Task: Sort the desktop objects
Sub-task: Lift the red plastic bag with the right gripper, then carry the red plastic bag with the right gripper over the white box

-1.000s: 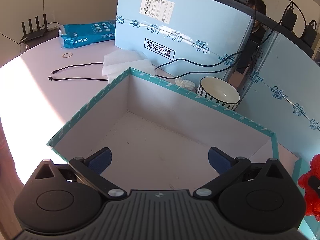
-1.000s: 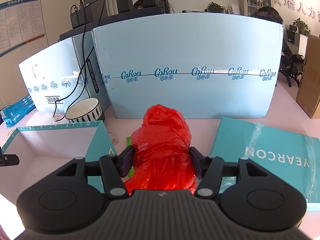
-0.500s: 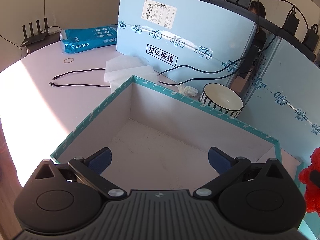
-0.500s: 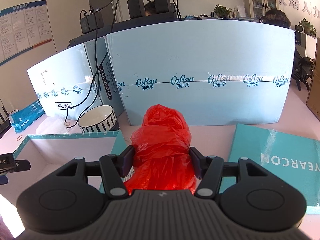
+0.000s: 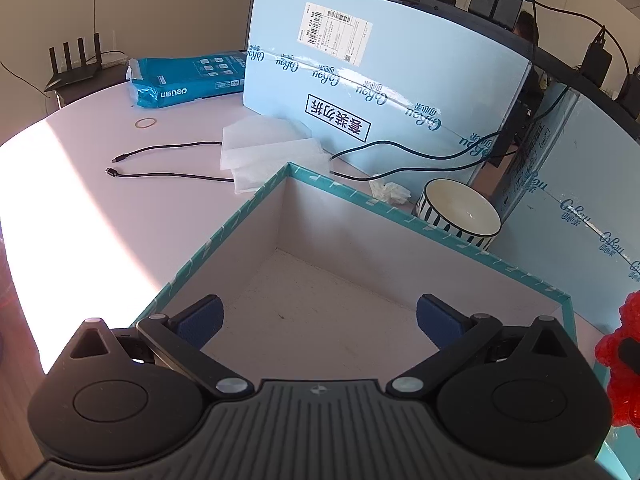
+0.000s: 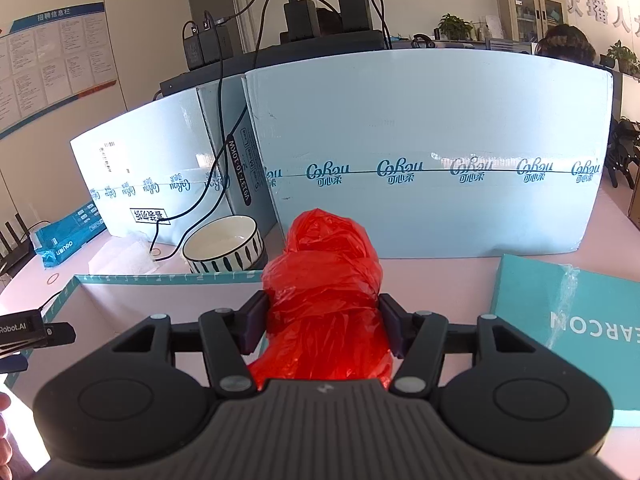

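Carried left over the last second, so that the red bag, clamped in the right gripper at frame centre, now overlaps the rim of the teal box; left gripper spread wide, holding nothing, above the box; release probably next.

The teal-rimmed box lies open from above, its interior bare; a striped bowl and tall blue cartons crowd its far side.
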`<state>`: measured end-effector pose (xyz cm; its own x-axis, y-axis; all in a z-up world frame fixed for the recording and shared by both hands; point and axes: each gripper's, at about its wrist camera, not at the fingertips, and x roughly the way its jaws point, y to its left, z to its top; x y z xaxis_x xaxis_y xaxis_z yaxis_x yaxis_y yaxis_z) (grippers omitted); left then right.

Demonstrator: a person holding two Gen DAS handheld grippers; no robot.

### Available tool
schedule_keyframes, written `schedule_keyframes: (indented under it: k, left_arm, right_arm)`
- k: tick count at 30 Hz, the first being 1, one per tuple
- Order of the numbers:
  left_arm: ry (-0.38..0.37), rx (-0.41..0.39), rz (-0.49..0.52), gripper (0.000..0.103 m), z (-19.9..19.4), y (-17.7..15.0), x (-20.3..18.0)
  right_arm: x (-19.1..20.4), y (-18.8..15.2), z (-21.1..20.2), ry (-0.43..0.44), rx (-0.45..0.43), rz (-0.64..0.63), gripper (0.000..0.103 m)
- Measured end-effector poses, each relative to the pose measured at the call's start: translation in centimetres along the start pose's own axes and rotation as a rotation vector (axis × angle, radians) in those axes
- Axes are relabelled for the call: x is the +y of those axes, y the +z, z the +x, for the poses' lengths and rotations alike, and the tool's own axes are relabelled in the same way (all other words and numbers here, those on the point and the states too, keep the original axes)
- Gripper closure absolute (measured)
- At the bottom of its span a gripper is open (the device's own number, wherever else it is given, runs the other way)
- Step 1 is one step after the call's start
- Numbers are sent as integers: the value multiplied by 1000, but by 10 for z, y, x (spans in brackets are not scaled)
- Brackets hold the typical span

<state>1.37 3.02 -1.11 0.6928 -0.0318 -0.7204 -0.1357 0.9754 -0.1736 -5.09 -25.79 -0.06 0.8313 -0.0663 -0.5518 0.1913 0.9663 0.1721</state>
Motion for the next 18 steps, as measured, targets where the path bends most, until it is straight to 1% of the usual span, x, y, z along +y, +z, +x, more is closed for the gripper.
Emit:
schedule_keyframes:
  k: [9,18]
  left_arm:
    - [-6,2,5,0,5,6,8]
    - [-18,-15,-31,0,5,12,20]
  right_arm:
    - [18,1,4,0,-5,-5,42]
    - [33,1,8,12,-10,-16,42]
